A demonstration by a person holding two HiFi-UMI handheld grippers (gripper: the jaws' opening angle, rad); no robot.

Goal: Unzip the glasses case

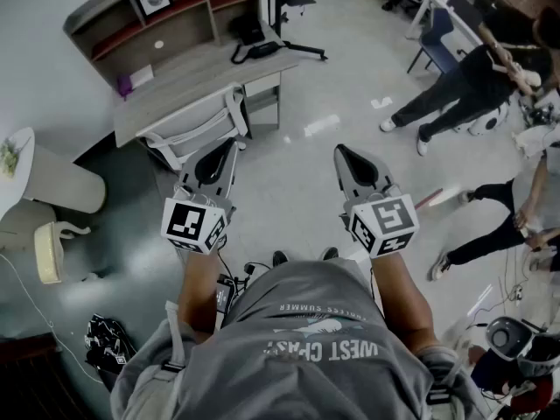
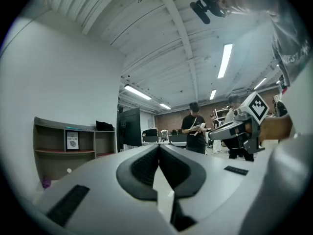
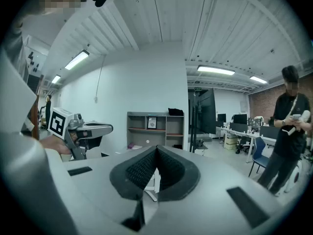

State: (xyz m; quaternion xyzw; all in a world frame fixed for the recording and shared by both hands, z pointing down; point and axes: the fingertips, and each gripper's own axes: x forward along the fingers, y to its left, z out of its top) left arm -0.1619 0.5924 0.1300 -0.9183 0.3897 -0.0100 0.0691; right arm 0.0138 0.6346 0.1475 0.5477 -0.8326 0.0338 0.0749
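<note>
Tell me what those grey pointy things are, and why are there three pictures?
A person stands holding two tools: the left hand-held gripper and the right hand-held gripper. Each has two jaws for pinching things. The head view comes from a camera on the person's head, looking down. The two gripper views come from cameras riding on each tool, looking along its jaws. Both pairs of jaws are shut, with nothing between them. Ahead stands a desk with a chair. No glasses case shows in any picture.
</note>
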